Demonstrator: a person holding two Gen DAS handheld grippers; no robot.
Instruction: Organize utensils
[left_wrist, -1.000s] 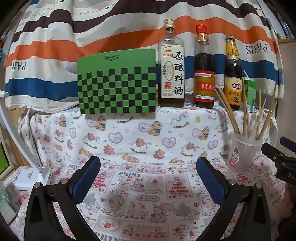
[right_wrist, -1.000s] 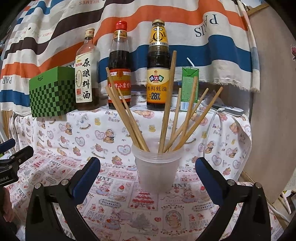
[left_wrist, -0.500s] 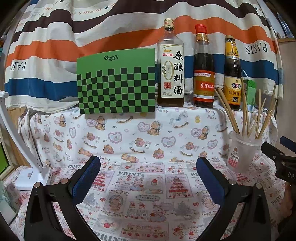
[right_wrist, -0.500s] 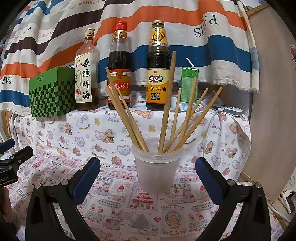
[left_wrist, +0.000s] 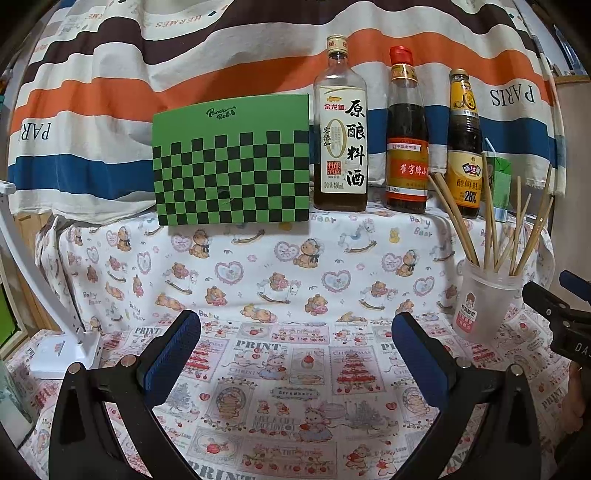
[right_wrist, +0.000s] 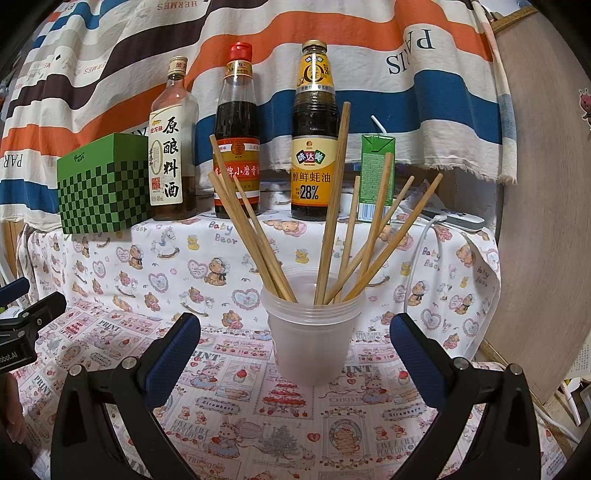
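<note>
The wooden chopsticks (right_wrist: 332, 221) stand fanned out in a translucent plastic cup (right_wrist: 312, 339), which sits upright on the cartoon-print tablecloth (right_wrist: 258, 406), centred just ahead of the right gripper (right_wrist: 295, 343); in the left wrist view the same cup (left_wrist: 484, 306) stands far to the right. The right gripper's blue-padded jaws are spread wide to either side of the cup without touching it and grasp nothing. The left gripper (left_wrist: 295, 350) is likewise released, its jaws wide apart over bare cloth, well apart from the cup. On the raised shelf behind stand a green checkered box (left_wrist: 232, 166), a cooking wine bottle (left_wrist: 341, 140), a red-capped sauce bottle (left_wrist: 406, 147), an oyster sauce bottle (right_wrist: 314, 147) and a green drink carton (right_wrist: 376, 177). A white lamp base (left_wrist: 62, 354) sits on the left.
</note>
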